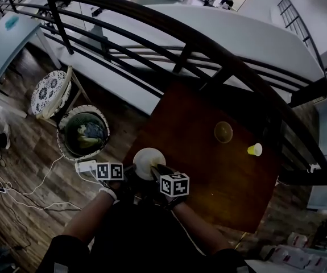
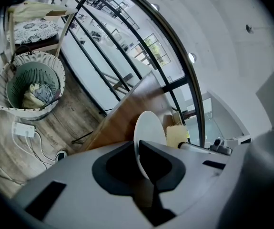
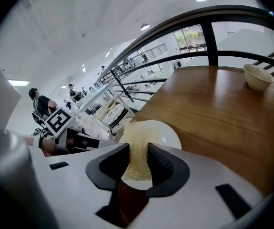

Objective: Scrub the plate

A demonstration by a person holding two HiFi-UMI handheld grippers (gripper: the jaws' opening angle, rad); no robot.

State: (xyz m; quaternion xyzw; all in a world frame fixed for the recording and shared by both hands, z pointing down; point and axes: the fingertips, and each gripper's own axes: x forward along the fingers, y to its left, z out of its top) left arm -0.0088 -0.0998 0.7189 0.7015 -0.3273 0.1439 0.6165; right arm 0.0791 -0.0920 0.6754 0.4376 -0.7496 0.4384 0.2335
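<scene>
A white plate [image 1: 147,161] is held on edge over the near left corner of the dark wooden table [image 1: 208,175]. My left gripper [image 1: 127,172] is shut on the plate's rim; in the left gripper view the plate [image 2: 149,129] stands upright between the jaws of that gripper [image 2: 137,157]. My right gripper [image 1: 162,173] is shut on a yellow sponge [image 3: 137,162], which lies against the plate's face [image 3: 167,135]. The sponge [image 2: 177,136] shows behind the plate in the left gripper view.
A beige bowl [image 1: 223,132] and a small yellow cup [image 1: 255,149] stand further out on the table. A dark railing [image 1: 208,44] curves behind the table. On the floor to the left are a woven basket [image 1: 83,132], a cushioned chair [image 1: 49,92] and a power strip [image 1: 86,166] with cables.
</scene>
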